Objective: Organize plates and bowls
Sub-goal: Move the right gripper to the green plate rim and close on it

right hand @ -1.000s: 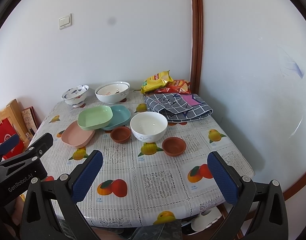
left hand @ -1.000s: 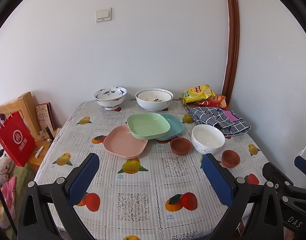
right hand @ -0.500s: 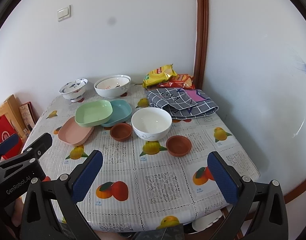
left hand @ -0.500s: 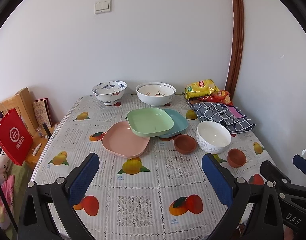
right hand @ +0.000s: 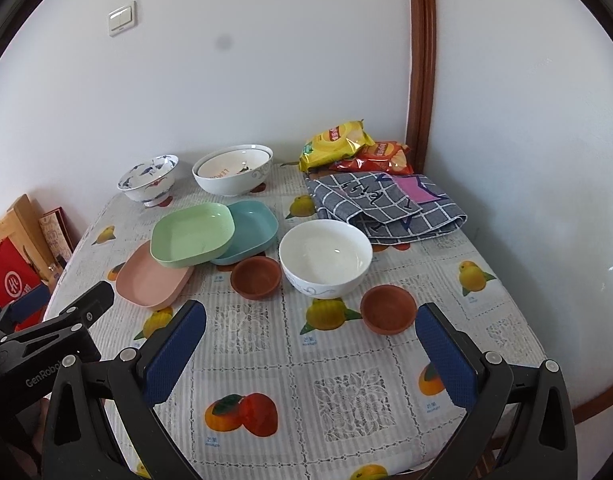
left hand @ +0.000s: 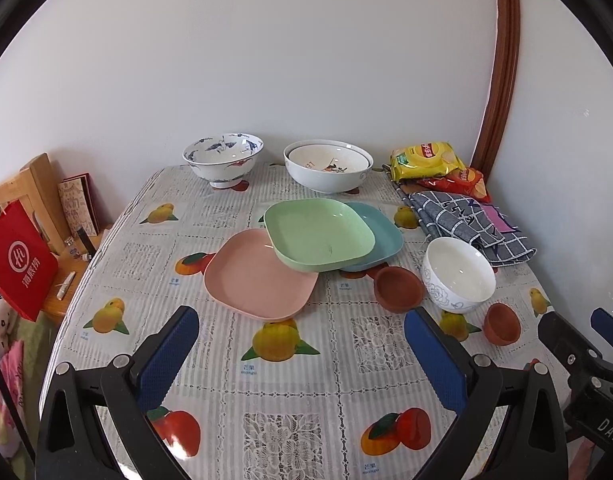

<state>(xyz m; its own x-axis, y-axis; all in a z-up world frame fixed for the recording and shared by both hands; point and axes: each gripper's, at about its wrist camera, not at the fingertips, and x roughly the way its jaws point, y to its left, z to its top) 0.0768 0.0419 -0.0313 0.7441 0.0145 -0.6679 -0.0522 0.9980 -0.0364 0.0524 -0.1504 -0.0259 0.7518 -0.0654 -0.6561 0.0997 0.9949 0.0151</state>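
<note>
Nothing is gathered yet; this looks like the approach before a first pick. On the counter (left hand: pixel 290 400) the green plate (left hand: pixel 318 236) rests tilted across the pink plate (left hand: pixel 258 276) and teal plate (left hand: pixel 382 236), so the next move probably calls for lifting it squarely. The white bowl (right hand: pixel 325 256) sits between two brown bowls (right hand: pixel 256 276). The left claw (left hand: pixel 302 360) and right claw (right hand: pixel 310 356) both hover wide apart, holding and touching nothing.
</note>
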